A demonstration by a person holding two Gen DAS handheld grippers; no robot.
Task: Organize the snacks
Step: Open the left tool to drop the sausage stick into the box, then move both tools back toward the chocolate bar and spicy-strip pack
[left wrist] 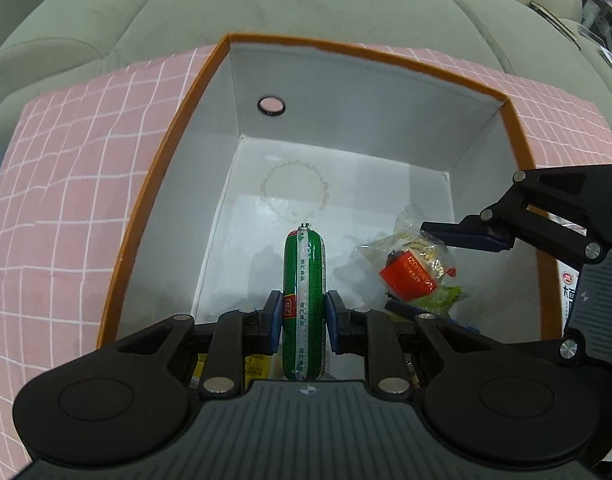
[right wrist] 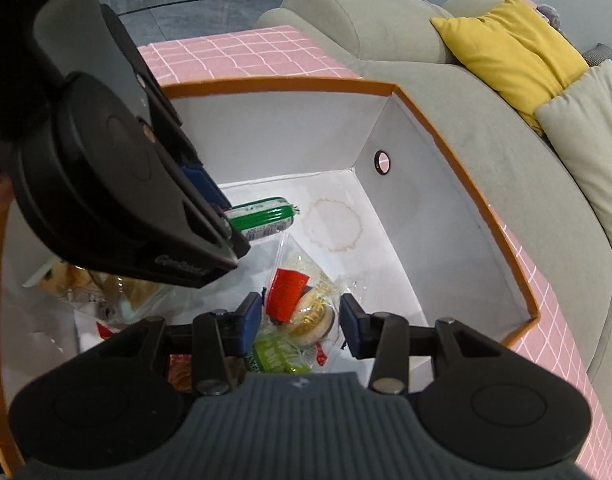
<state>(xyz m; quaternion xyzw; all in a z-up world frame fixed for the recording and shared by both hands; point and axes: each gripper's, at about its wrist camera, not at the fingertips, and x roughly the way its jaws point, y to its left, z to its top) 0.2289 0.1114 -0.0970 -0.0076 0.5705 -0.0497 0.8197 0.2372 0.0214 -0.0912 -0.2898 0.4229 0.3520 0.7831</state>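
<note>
Left wrist view first: nearest to us, our left gripper (left wrist: 304, 317) is clamped narrowly on a green sausage stick (left wrist: 304, 280), both blue pads pressing its sides. The sausage's long axis runs straight out along the fingers, its clipped tip pointing down toward the white floor of the orange-rimmed box (left wrist: 174, 168). So the sausage hangs end-first inside the box, over bare floor on our left half, and we cannot tell whether the tip touches yet.

Just to the right, our right gripper (left wrist: 419, 272) reaches in from the side, with a clear-wrapped pastry pack (left wrist: 415, 268) carrying a red label between its fingers.

From the right wrist view, that right gripper (right wrist: 302, 322) stands part open around the pastry pack (right wrist: 302, 300). The crinkled film fills the gap, but we cannot tell whether the pads truly pinch it or merely flank it. The pack appears low, near the box floor.

Farther in, a brown ring stain (right wrist: 334, 226) marks the open floor beyond both snacks. More packets (right wrist: 102, 284) lie in the box under the left gripper (right wrist: 228, 224). We judge that the release hinges on this: sausage on the left, pack on the right, apart, each with clear floor below. The box rests on a pink checked surface (left wrist: 66, 152), with a grey sofa (left wrist: 306, 8) behind.
</note>
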